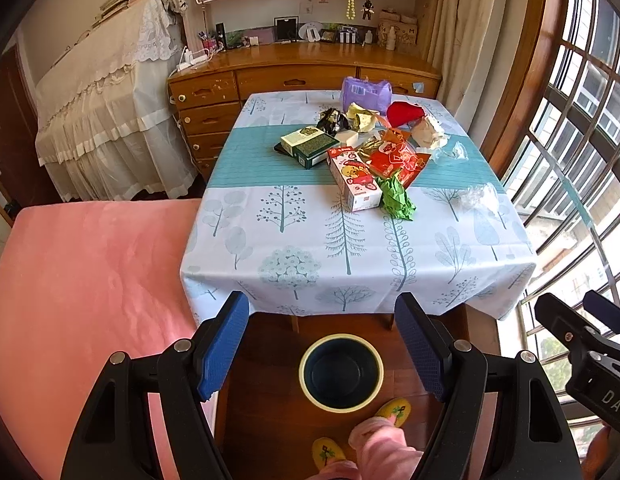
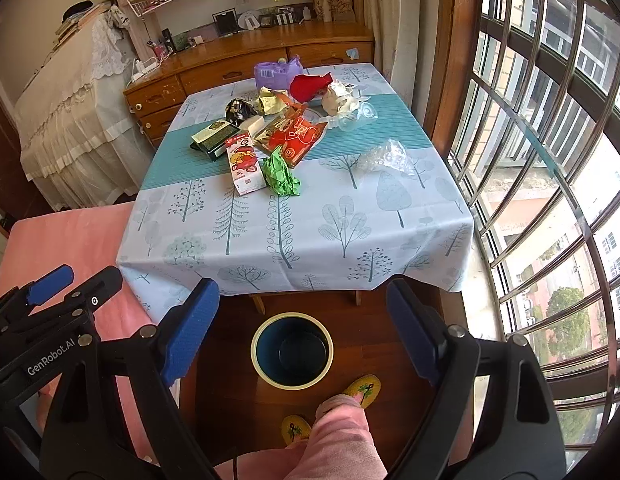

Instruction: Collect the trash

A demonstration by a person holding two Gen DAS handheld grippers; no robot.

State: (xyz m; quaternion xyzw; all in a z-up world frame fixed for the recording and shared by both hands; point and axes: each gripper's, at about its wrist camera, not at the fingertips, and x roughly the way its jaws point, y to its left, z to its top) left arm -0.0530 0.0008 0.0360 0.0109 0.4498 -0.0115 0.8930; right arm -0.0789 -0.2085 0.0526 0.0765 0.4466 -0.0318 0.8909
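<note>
A heap of trash lies on the tree-print tablecloth (image 1: 350,248) (image 2: 310,216): a red-and-white carton (image 1: 354,179) (image 2: 245,164), a green paper ball (image 1: 397,199) (image 2: 281,174), a green box (image 1: 310,146) (image 2: 214,137), red wrappers (image 1: 396,158) (image 2: 295,136) and crumpled clear plastic (image 1: 480,196) (image 2: 384,156). On the floor in front of the table stands an empty round bin (image 1: 341,372) (image 2: 291,350) with a pale rim. My left gripper (image 1: 322,340) hangs open above the bin, nothing between its fingers. My right gripper (image 2: 303,328) is open and empty too, also over the bin.
A pink bed (image 1: 89,300) (image 2: 65,240) lies left of the table. Barred windows (image 1: 570,160) (image 2: 550,160) close the right side. A wooden dresser (image 1: 293,80) stands behind the table. The person's pink-trousered legs and yellow slippers (image 1: 394,410) (image 2: 364,389) are beside the bin.
</note>
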